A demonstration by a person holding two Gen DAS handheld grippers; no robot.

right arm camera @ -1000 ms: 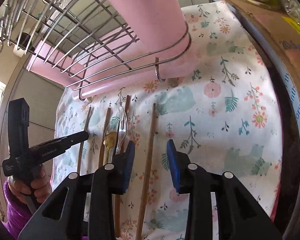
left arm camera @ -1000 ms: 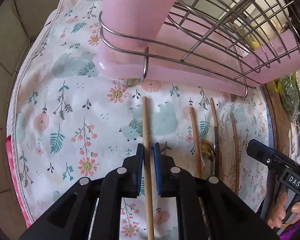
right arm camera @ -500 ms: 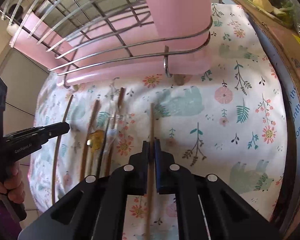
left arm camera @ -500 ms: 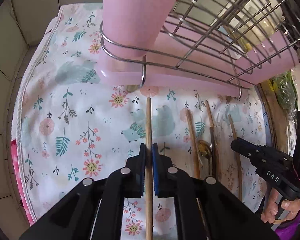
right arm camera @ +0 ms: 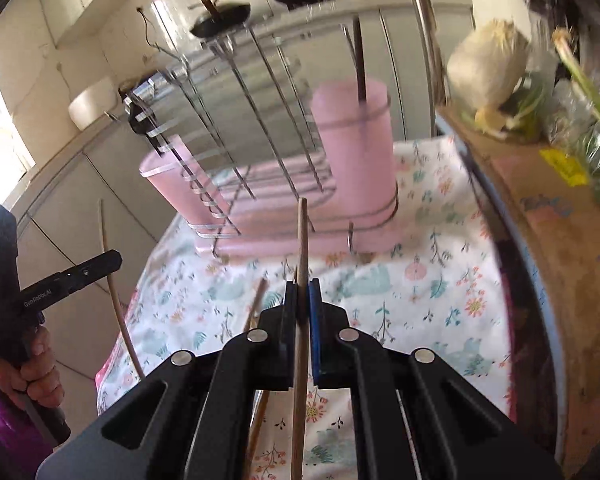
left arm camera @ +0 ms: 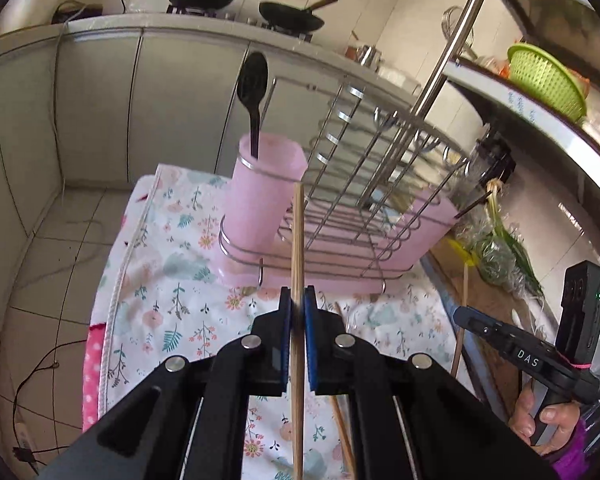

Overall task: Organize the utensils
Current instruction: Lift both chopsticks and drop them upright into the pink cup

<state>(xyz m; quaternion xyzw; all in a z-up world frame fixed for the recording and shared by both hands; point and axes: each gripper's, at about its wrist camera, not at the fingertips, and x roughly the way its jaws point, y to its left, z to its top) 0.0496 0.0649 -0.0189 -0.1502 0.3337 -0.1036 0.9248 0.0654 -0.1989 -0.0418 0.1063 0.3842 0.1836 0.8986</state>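
Above the floral cloth (left arm camera: pixel 172 280), two grippers each clamp one chopstick (left arm camera: pixel 297 240)

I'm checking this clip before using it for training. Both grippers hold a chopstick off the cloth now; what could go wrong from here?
1. The left gripper pinches its wooden chopstick mid-length with a long end ahead, so it may pivot or slip.
2. The pink plastic utensil cup already holds a black spoon, and the steel wire rack stands beside it; a tip could catch either.
3. The right gripper holds its own wooden stick; the two could collide at the cup.
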